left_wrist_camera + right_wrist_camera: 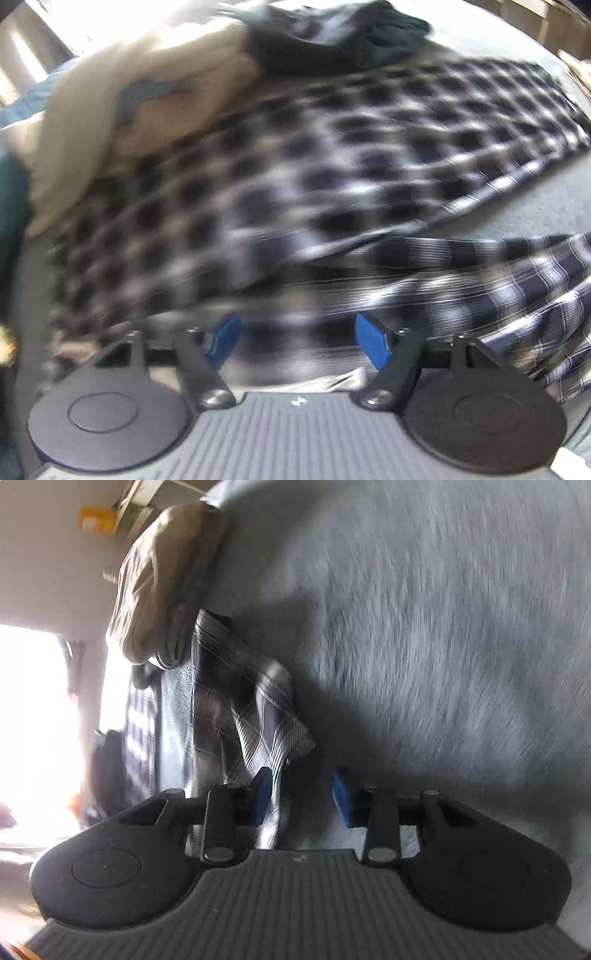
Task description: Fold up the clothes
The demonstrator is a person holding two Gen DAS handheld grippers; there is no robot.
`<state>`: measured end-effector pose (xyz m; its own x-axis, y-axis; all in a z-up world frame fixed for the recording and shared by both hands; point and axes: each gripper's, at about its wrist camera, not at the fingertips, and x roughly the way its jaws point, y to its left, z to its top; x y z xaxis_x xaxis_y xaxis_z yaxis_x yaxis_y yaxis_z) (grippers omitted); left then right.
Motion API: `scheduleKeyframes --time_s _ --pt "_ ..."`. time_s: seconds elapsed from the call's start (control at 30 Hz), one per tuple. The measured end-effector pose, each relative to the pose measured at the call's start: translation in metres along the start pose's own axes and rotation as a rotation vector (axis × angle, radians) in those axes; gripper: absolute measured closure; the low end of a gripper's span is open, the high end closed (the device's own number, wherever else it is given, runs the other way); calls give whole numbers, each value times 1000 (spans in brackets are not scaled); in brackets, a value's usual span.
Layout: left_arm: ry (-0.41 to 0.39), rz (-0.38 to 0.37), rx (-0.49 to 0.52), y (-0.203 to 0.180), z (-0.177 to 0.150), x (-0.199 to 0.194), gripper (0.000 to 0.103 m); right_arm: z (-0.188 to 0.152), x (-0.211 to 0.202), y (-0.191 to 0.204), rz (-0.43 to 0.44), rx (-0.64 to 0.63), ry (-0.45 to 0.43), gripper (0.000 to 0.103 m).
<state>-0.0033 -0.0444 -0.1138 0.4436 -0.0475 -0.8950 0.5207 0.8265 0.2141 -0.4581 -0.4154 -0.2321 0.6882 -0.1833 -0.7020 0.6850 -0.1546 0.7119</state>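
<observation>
On the grey carpet-like surface [498,44]: dark-blue-and-white plaid woven shirt [295,166] spread broad and mostly flat in the left wrist view, running from near left to far right. A looser plaid part, maybe a sleeve, trails off near right. Beige soft garment [122,92] bunched at far left, black crumpled garment [332,37] at the far edge, both touching the plaid. Heavy blur, so fine edges unreadable.

Left gripper [295,339]: blue pads set wide, nothing between, hovering just over the near plaid edge.

Right gripper [301,797]: pads apart, not clamped. Plaid corner [258,716] hanging just beside the left pad; contact impossible to tell.

Handling, as a judgement: thin, light, limp cotton. Will drape, sag and slide on itself; no stiffness to hold a crease unaided. Best taken at hem, corner or seam, where layers are doubled; a single-layer mid-panel pinch likely to slip. Fold stage not settled.
</observation>
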Motion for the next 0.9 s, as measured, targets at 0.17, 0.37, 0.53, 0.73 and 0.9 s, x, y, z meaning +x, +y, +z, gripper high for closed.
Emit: scheduleKeyframes --time_s 0.17,0.37,0.53,0.73,0.9 --pt "2 123 -164 55 -28 -39 33 0 24 10 45 9 23 73" --pt "39 208 -456 138 -83 -69 33 -11 42 26 4 -22 81 73" --pt "72 213 -684 188 -143 -88 33 -24 39 37 -37 -67 50 102" --pt "94 114 -839 228 -194 -84 47 -41 8 37 -51 -54 -33 102" --pt "132 30 -858 245 -203 -60 49 -59 -44 17 -61 14 -116 103"
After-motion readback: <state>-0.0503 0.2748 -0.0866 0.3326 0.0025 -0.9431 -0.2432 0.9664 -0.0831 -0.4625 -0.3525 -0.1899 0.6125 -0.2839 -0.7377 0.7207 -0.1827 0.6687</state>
